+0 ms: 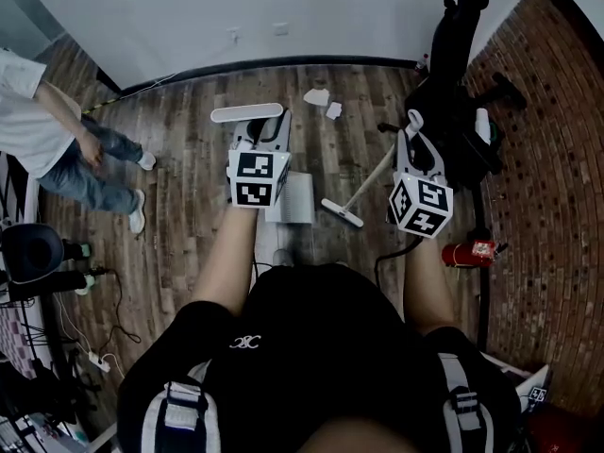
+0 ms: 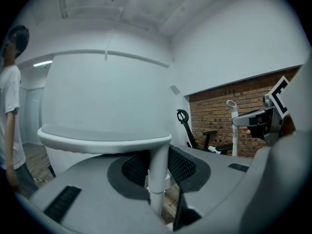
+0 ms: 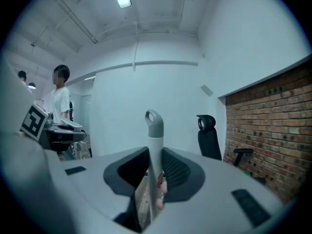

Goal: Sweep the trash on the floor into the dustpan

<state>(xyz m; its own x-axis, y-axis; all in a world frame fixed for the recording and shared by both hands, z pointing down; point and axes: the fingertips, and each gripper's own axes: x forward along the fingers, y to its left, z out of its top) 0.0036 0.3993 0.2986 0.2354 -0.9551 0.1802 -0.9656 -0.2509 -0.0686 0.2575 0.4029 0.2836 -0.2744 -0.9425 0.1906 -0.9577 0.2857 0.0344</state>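
On the wood floor [image 1: 189,149], paper scraps [image 1: 316,95] ahead — left gripper [image 1: 267,125] clamped on dustpan handle [image 2: 158,167], right gripper [image 1: 413,123] gripping broom handle [image 3: 155,147].

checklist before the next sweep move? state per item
1. Jaws of left gripper shut on dustpan handle: ok.
2. Jaws of right gripper shut on broom handle: ok.
3. The dustpan down on the floor: looks ok. Which way its mouth faces: cannot tell.
4. The broom head on the far side of the trash: not ok. It sits beside the dustpan, and both white pieces lie beyond, near the wall.
5. The standing person clear of the sweep path: ok, off to the left.
6. The office chair clear: cannot tell; it stands just right of the trash.
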